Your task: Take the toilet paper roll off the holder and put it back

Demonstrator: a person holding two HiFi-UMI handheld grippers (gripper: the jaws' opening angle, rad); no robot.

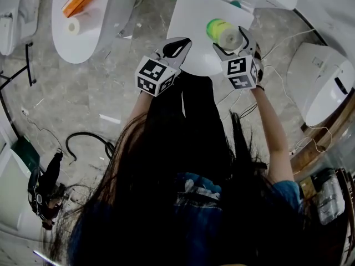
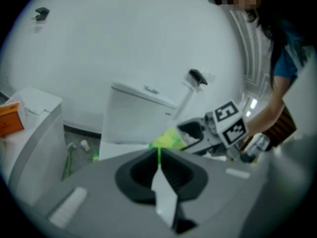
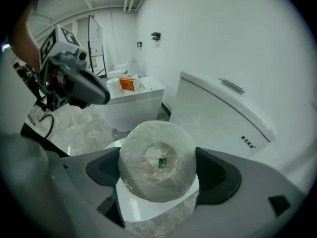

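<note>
The toilet paper roll (image 1: pixel 217 30) is wrapped in clear plastic with a green tint and is held above a white toilet lid (image 1: pixel 191 21). My right gripper (image 1: pixel 232 41) is shut on it, one pad on each side; in the right gripper view the roll (image 3: pixel 157 160) fills the gap between the jaws, end-on. My left gripper (image 1: pixel 178 45) hovers just left of it over the same lid, shut and empty (image 2: pixel 158 160). In the left gripper view the roll (image 2: pixel 167 139) and right gripper (image 2: pixel 195 133) show ahead. A small black fixture (image 2: pixel 198 77) sits on the wall.
The toilet tank (image 3: pixel 218 113) stands against the white wall. Left on the marble floor is a white fixture carrying an orange box (image 1: pixel 79 0) and a second paper roll (image 1: pixel 73 25). Another white fixture (image 1: pixel 321 82) is at right. Cables (image 1: pixel 89 140) lie on the floor.
</note>
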